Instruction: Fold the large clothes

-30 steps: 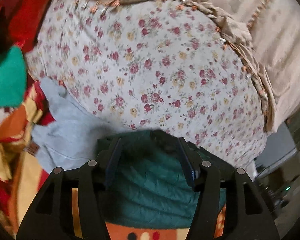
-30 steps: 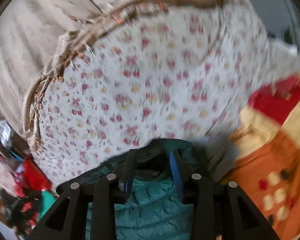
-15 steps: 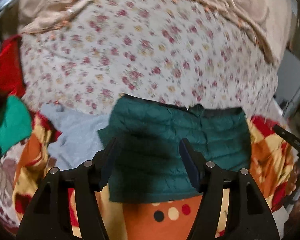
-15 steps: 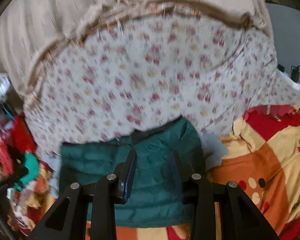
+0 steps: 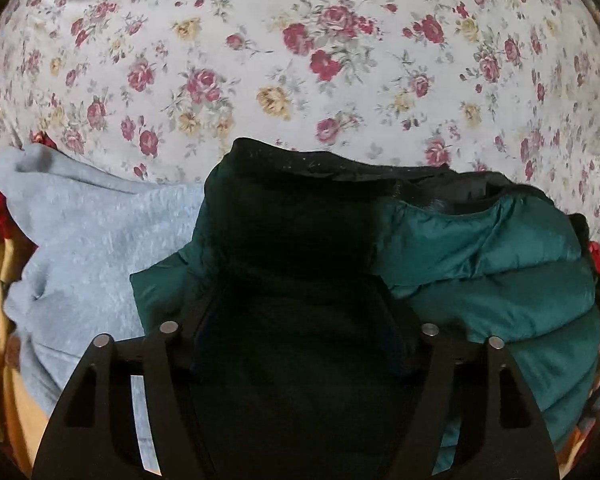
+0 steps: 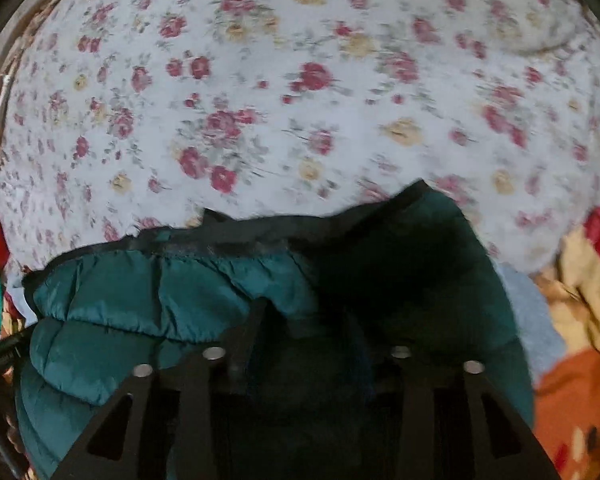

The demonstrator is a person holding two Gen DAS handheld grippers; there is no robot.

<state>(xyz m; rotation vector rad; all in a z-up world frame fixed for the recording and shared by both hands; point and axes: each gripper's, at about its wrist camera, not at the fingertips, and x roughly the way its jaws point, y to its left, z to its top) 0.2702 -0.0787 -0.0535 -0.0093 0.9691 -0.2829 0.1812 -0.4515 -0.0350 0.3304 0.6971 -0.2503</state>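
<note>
The dark green puffy quilted jacket (image 5: 500, 280) lies on the bed, on the white sheet with small red and yellow roses (image 5: 300, 60), and it already looks like a short, thick bundle, so I think most of the folding is done. What may be left is a last pat, or setting it aside. The left gripper (image 5: 300, 308) is low over the jacket's left part, and its tips are lost in dark shadow, so I cannot tell if it is open or pinching cloth. The right gripper (image 6: 324, 320) is low over the jacket's right part, and I cannot tell there either. The left view shows a soft light blue-grey sweater (image 5: 92, 248) lying just beside the jacket, partly under it. The right view shows only a small strip of that, but it shows more of the orange, yellow and red blanket (image 6: 576, 392).
</note>
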